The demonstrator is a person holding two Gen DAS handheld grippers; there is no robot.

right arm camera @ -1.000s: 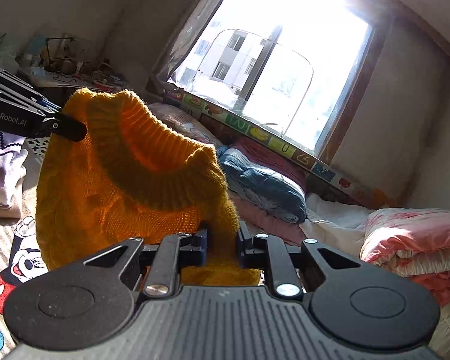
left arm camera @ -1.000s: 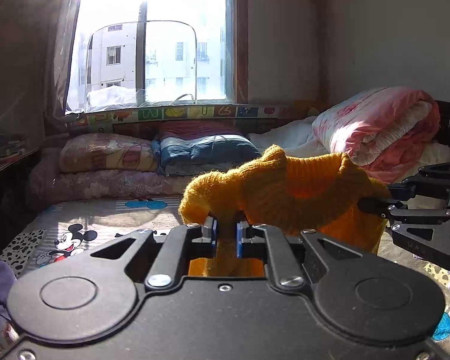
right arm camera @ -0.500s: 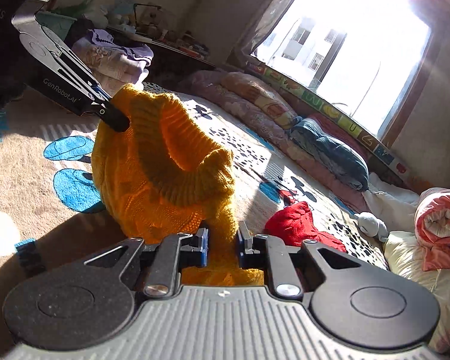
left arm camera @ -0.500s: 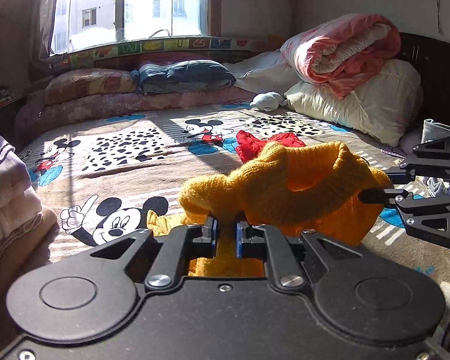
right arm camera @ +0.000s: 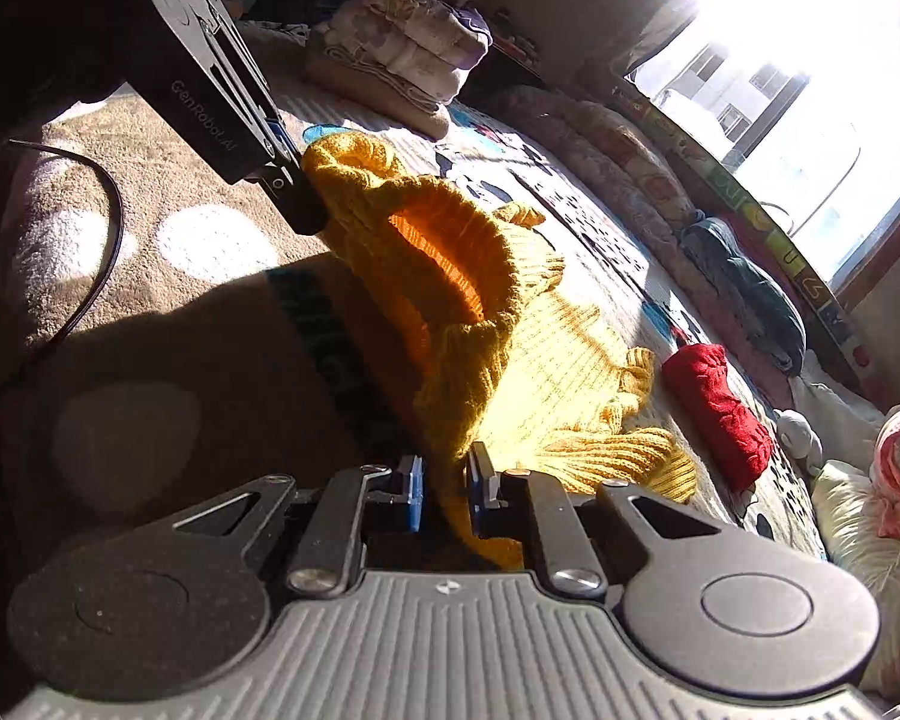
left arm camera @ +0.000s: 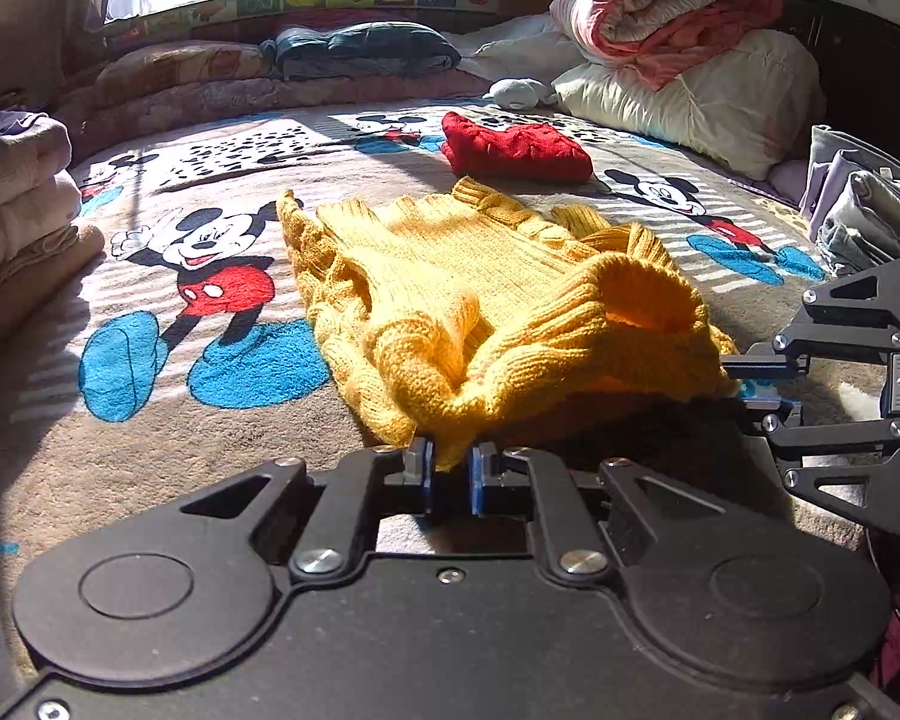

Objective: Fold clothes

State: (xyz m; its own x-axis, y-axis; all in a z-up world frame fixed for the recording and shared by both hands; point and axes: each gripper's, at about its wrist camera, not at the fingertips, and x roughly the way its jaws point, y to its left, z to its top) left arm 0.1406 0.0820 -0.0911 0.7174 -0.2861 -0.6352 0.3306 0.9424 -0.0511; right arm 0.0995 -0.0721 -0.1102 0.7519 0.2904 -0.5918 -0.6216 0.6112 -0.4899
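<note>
Yellow knit sweater (left arm camera: 450, 276) spread on bed blanket (left arm camera: 222, 420) — near edge lifted, left tool (left arm camera: 448, 474) and right tool (right arm camera: 444, 489) each narrow, pinching its knit. Red sweater (left arm camera: 513, 150) behind, apart.

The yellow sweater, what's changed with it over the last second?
The yellow sweater came down from hanging in the air and now lies spread on the bed, collar end nearest. The left gripper and right gripper stayed clamped on it. The red garment stayed put.
</note>
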